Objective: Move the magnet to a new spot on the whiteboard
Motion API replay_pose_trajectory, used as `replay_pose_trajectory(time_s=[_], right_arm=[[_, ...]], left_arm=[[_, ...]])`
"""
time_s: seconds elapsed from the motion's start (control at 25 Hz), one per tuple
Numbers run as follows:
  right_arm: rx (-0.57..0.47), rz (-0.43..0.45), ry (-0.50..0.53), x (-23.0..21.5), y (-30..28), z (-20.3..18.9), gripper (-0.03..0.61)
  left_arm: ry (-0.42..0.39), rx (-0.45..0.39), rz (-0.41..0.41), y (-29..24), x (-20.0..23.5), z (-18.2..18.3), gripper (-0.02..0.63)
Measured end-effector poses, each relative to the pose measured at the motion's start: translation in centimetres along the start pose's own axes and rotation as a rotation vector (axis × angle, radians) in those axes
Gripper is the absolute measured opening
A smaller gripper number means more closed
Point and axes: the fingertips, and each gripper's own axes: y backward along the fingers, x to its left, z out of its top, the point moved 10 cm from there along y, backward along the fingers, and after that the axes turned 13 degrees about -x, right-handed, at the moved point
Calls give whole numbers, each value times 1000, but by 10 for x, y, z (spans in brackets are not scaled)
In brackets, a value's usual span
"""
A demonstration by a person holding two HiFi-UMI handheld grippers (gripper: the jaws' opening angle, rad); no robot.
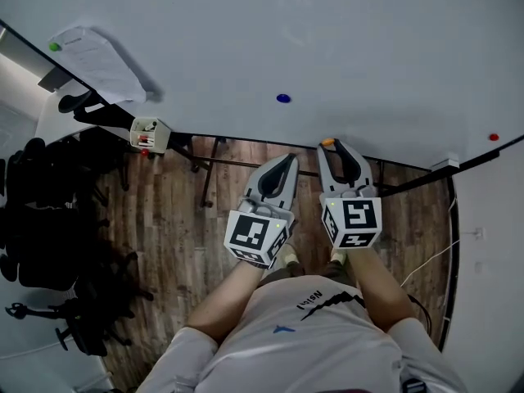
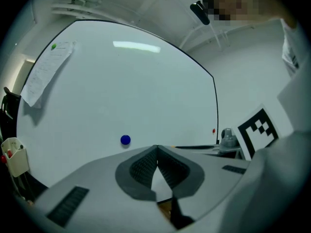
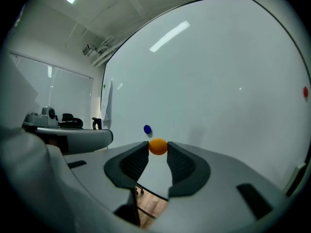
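My right gripper (image 3: 158, 147) is shut on a small orange magnet (image 3: 158, 146), pinched at the jaw tips; from the head view the orange magnet (image 1: 328, 143) sits at the tip of the right gripper (image 1: 330, 145), just below the whiteboard's lower edge. The whiteboard (image 1: 270, 39) fills the upper part of that view. My left gripper (image 1: 286, 160) hangs beside the right one, shut with nothing between its jaws, and its tips meet in the left gripper view (image 2: 157, 147). A blue magnet (image 1: 283, 98) sticks to the board above both grippers.
A red magnet (image 1: 494, 137) sits near the board's right edge. A paper sheet (image 1: 97, 62) hangs under a green magnet (image 1: 55, 47) at the left. A marker holder (image 1: 149, 134) is fixed at the board's lower left. Black office chairs (image 1: 41, 219) stand on the wooden floor.
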Motion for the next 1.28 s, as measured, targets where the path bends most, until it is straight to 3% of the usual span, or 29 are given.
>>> replay_pose_trajectory(time_s=[0.68,1.28], right_arm=[[55,-75,-31,23,-73,-49,126],[72,-159,-72,26,-101,-60,126]], left_arm=[[15,20,11,4,59,-14,12],[31,43,-8,-12,86,-22,12]])
